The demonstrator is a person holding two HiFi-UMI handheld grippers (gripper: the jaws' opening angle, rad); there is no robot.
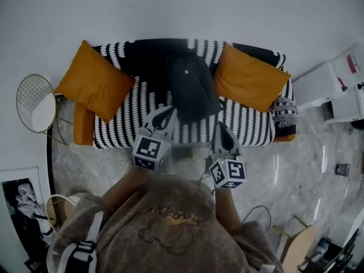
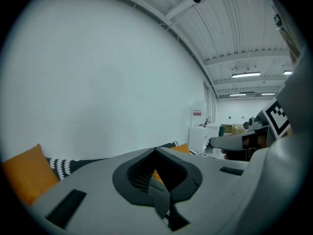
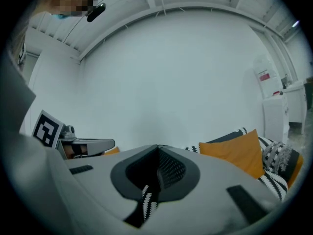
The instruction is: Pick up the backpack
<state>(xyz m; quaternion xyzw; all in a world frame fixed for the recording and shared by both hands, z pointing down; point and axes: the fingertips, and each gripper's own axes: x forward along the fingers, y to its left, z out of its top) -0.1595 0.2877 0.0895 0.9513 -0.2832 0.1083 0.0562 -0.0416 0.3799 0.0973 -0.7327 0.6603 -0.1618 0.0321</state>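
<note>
A dark grey backpack (image 1: 190, 87) leans upright against the back of a black-and-white patterned sofa (image 1: 122, 118), between two orange cushions (image 1: 95, 81) (image 1: 250, 75). Both grippers hover over the sofa's front edge, pointing at it. My left gripper (image 1: 168, 114) is shut and empty, its tip just short of the backpack's lower left corner. To the right and a little further back, my right gripper (image 1: 220, 127) is also shut and empty. In the left gripper view the shut jaws (image 2: 156, 151) hide the backpack; the right gripper view (image 3: 157, 148) hides it likewise.
A round wire side table (image 1: 35, 103) stands left of the sofa. White cabinets (image 1: 333, 84) stand at the right. A small patterned cushion (image 1: 283, 111) lies on the sofa's right end. The marble floor (image 1: 296, 164) holds cables and a framed picture (image 1: 23, 209).
</note>
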